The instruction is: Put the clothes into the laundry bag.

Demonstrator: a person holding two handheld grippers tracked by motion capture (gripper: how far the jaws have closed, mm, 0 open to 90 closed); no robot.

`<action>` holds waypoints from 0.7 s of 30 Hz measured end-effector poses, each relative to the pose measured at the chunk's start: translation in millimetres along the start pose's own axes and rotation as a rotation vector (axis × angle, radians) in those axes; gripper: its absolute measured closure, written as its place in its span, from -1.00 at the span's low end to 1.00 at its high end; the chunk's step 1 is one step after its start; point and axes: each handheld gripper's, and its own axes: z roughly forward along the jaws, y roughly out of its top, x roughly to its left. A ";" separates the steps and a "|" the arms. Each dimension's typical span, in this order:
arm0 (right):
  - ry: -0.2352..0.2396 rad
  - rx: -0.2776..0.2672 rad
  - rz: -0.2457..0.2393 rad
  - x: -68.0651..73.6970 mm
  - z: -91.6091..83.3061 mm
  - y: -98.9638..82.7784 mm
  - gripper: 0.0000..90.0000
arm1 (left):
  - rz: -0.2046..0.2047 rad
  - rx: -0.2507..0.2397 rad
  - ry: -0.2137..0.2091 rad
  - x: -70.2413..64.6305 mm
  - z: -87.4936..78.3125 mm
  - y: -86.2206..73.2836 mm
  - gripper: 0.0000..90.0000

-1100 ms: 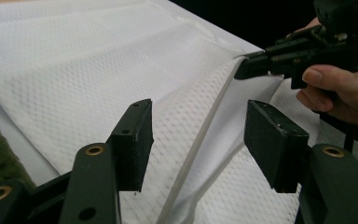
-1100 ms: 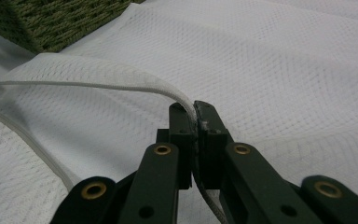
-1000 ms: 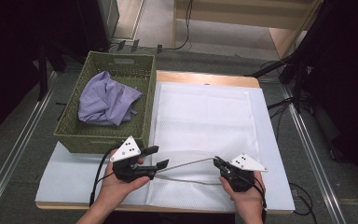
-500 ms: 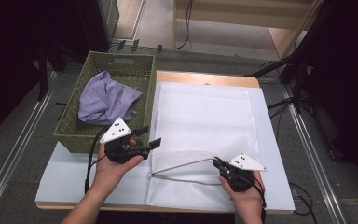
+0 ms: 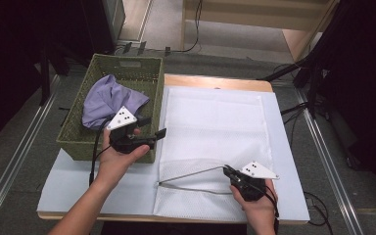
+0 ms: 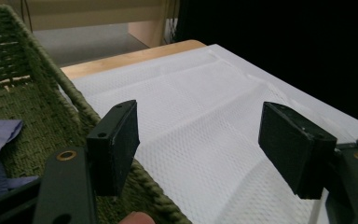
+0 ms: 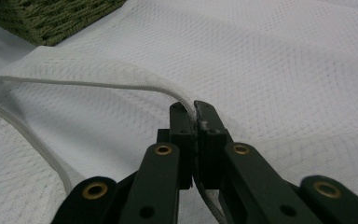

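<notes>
High view: my right gripper [image 5: 227,171] is clamped on the rimmed mouth edge of the white mesh laundry bag [image 5: 215,122], lifting it open near the table's front. My left gripper [image 5: 152,133], jaws just widened and empty, hangs at the green basket [image 5: 78,142] (front right corner). The purple garment [image 5: 108,99] lies beyond it, away from me, so the left hand is nearer.

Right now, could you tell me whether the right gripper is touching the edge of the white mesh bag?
Touching. The right gripper view shows the right gripper shut on the white mesh bag's corded edge, pinched between its jaws.
</notes>
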 end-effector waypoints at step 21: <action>0.001 0.002 -0.007 -0.4 0.5 -0.9 0.96 | -0.148 0.064 -0.014 60.3 16.9 36.8 -0.65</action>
